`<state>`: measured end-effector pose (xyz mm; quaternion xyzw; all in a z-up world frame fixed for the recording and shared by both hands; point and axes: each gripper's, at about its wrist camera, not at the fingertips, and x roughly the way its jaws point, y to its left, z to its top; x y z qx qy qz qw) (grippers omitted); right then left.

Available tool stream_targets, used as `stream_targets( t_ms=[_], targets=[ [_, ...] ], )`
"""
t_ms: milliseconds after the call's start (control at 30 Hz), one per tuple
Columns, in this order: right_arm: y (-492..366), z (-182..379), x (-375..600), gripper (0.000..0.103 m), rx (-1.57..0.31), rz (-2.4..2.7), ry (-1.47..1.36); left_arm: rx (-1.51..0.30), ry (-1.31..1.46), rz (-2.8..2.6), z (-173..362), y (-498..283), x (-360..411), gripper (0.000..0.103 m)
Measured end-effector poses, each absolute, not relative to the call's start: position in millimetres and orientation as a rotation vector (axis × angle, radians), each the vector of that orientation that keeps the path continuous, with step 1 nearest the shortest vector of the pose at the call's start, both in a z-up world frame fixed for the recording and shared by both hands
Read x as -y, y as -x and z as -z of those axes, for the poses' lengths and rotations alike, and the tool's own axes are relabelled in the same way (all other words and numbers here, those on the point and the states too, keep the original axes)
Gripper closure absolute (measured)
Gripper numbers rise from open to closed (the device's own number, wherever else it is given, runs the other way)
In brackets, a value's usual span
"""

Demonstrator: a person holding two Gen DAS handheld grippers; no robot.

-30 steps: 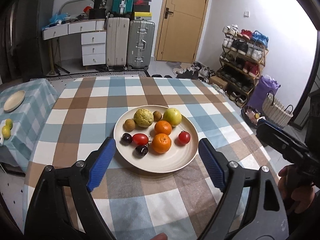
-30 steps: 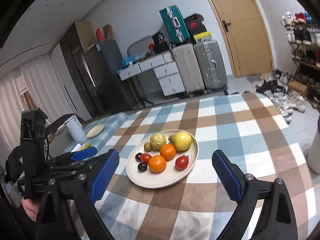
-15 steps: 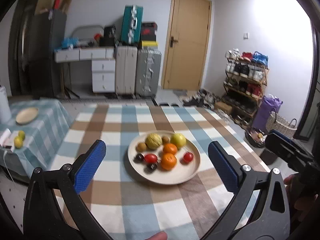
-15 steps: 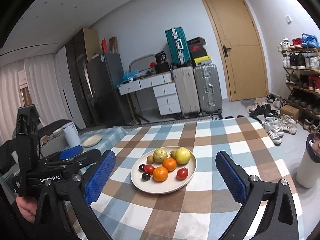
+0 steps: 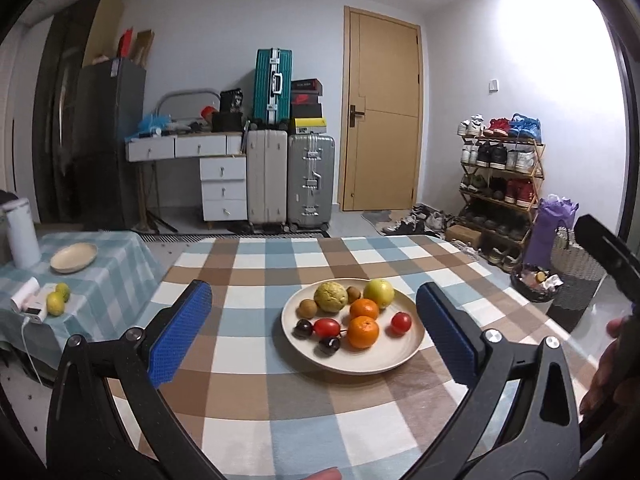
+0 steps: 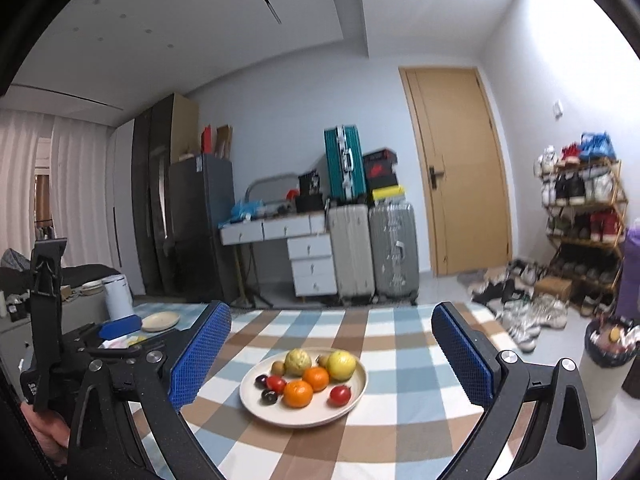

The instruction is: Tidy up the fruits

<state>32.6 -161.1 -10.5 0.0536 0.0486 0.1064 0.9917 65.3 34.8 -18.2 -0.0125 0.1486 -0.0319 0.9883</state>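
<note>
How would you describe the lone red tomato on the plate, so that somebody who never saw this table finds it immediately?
Start at the checked table and find the round cream plate of fruit. On its right side, beside the nearer orange, lies the lone red tomato. The other tomato sits left of that orange with the dark plums; this one touches no other fruit.

My left wrist view looks forward and slightly down over the checked table (image 5: 248,396), my right wrist view sits higher and tilts up, both share the fruit plate (image 5: 384,360) and door (image 6: 456,168)
</note>
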Motion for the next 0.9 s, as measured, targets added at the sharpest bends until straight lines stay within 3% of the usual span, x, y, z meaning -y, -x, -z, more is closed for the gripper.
stream_targets(
  t_ms=[900],
  targets=[
    [-34,54,150,0.0,-0.154,-0.197,0.012,-0.334,0.029,0.063,80,-91,-31,0.001]
  ],
)
